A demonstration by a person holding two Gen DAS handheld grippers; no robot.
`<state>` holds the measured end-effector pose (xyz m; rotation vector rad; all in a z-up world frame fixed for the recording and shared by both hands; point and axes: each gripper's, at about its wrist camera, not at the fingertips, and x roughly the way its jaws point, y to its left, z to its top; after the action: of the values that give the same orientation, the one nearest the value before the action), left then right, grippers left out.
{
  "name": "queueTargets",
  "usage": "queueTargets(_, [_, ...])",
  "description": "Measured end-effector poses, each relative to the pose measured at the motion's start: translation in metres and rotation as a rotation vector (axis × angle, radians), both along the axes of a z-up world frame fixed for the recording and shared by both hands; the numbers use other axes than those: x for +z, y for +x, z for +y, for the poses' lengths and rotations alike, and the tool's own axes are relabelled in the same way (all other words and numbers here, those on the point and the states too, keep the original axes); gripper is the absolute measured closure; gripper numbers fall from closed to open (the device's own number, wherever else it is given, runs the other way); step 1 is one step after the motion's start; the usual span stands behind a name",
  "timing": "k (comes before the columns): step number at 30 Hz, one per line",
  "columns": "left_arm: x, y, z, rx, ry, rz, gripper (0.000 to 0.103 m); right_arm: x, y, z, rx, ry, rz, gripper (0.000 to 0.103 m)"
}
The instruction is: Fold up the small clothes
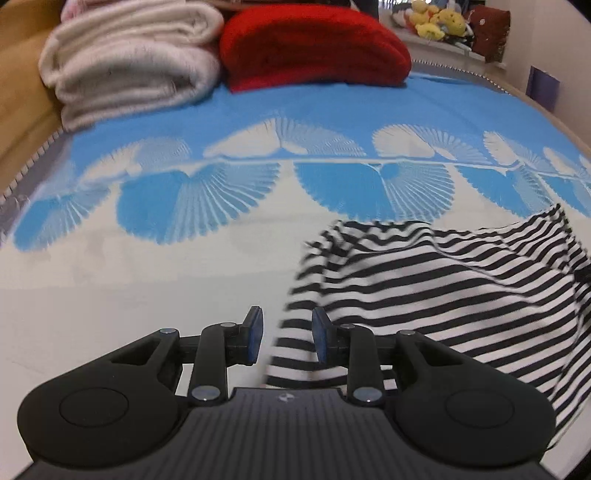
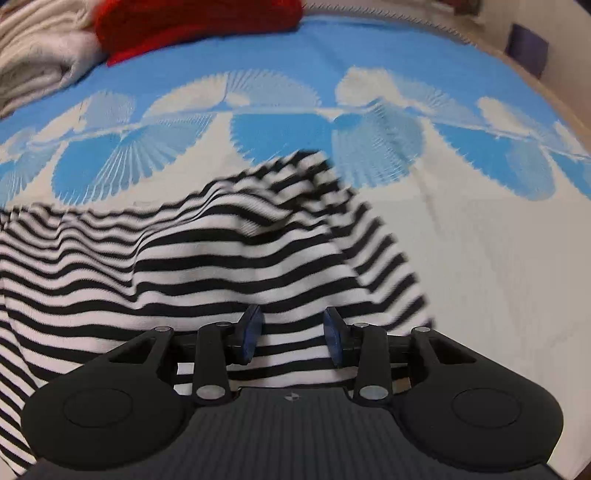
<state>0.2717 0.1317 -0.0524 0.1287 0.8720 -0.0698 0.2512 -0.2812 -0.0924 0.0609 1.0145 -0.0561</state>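
Left wrist view: left gripper [image 1: 287,338], jaws parted, holding nothing, at the left edge of a striped garment [image 1: 443,280].

Right wrist view: right gripper [image 2: 291,338], jaws parted, empty, poised over the same striped garment [image 2: 207,266], which lies rumpled on a blue-and-white bedspread [image 2: 461,236]. Behind: folded cream blanket [image 1: 129,62] beside red blanket [image 1: 314,48]; plush toys [image 1: 439,20] beyond.

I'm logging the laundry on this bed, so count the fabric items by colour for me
Black-and-white striped garment: 1
Red folded blanket: 1
Cream folded blanket: 1
Total: 3
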Motion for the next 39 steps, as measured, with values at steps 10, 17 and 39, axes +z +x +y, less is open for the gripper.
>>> queueTargets(10, [0.023, -0.066, 0.015, -0.023, -0.01, -0.099, 0.072, 0.066, -0.08, -0.012, -0.021, 0.144, -0.182, 0.064])
queueTargets(17, [0.025, -0.114, 0.003, -0.002, -0.038, -0.081, 0.075, 0.096, -0.142, -0.047, -0.079, 0.211, -0.301, 0.058])
queueTargets(39, [-0.057, -0.116, 0.02, 0.22, -0.385, 0.228, 0.075, 0.07, -0.136, -0.021, 0.015, 0.058, -0.272, 0.058])
